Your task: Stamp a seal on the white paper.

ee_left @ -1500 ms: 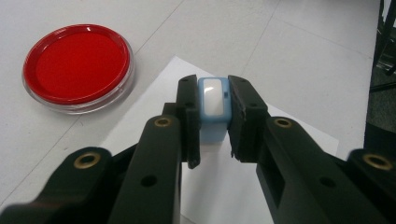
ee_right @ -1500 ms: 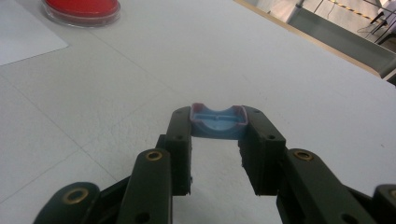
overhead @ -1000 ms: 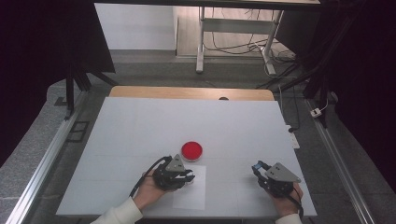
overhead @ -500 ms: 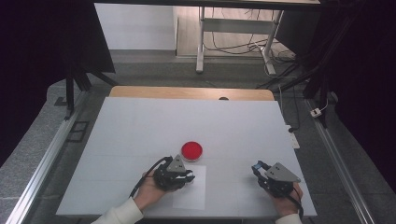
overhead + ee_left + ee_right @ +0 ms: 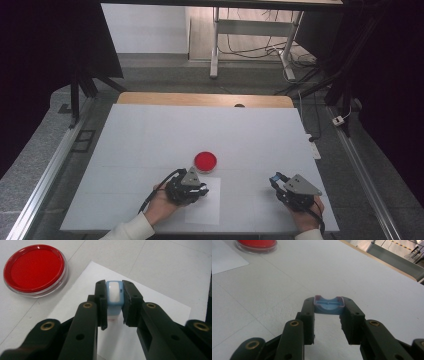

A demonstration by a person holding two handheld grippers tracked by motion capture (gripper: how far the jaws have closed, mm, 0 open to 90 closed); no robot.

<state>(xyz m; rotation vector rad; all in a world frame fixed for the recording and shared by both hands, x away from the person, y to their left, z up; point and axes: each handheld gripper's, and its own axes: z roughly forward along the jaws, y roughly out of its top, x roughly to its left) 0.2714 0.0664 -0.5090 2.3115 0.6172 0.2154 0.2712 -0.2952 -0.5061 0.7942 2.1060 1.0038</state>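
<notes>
My left gripper (image 5: 114,302) is shut on a small light-blue stamp (image 5: 114,293) with a white top, held just over a white sheet of paper (image 5: 150,302). In the high view that gripper (image 5: 192,189) sits at the sheet's left edge (image 5: 207,207). A round red ink pad (image 5: 33,266) in a clear dish lies up and to the left of it, and shows near the table's middle (image 5: 205,161). My right gripper (image 5: 328,306) is shut on a blue cap (image 5: 328,304) with reddish corners, low over the table at the front right (image 5: 290,186).
The white table top (image 5: 150,135) stretches far behind both hands. A wooden strip (image 5: 200,99) runs along its far edge. Metal rails (image 5: 55,165) flank the table, and a desk frame with cables (image 5: 250,45) stands behind.
</notes>
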